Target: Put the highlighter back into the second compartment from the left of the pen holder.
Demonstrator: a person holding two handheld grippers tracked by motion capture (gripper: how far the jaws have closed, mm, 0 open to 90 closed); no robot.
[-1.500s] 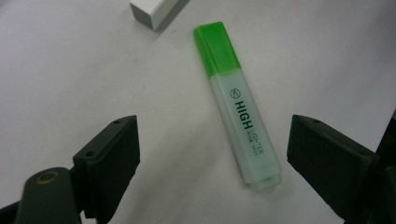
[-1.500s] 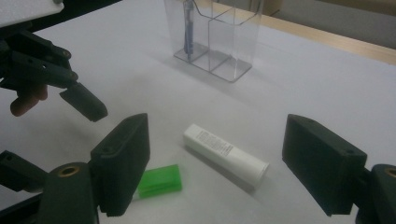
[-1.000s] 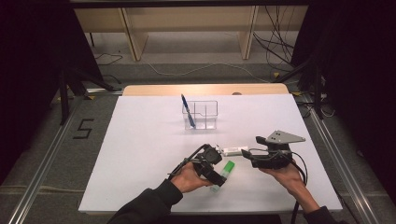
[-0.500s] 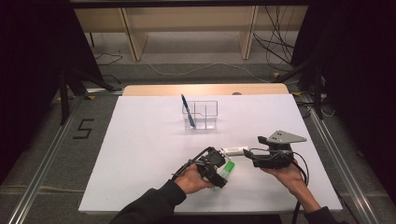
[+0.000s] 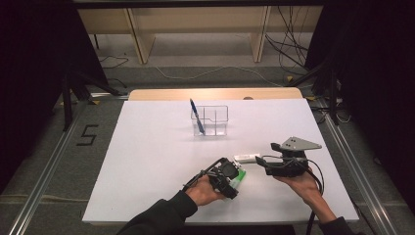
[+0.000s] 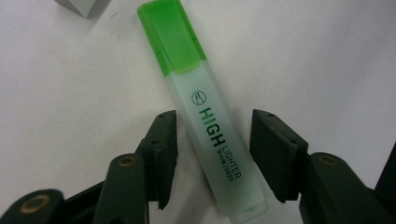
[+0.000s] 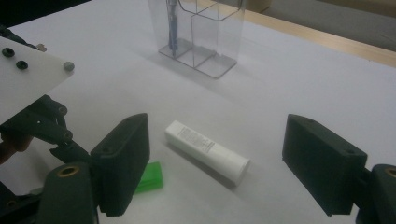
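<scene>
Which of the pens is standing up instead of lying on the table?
The blue pen, leaning in the clear holder. The green highlighter and white tube lie flat.

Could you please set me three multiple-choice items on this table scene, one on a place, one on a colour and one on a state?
1. Where does the blue pen stand?
A. In the clear organizer
B. Flat on the table
C. In the right gripper

2. What colour is the cap of the highlighter?
A. Pink
B. Green
C. Yellow

3. How does the left gripper stand to the highlighter?
A. Far off from it
B. Jaws on either side of the barrel, a gap showing at each side
C. Lifting it high above the table

Answers:
1 A, the pen leans upright inside the organizer's left compartment.
2 B, the left gripper view shows a bright green cap.
3 B, the jaws have just been closing with the barrel between them, while it lies on the white table.
</scene>
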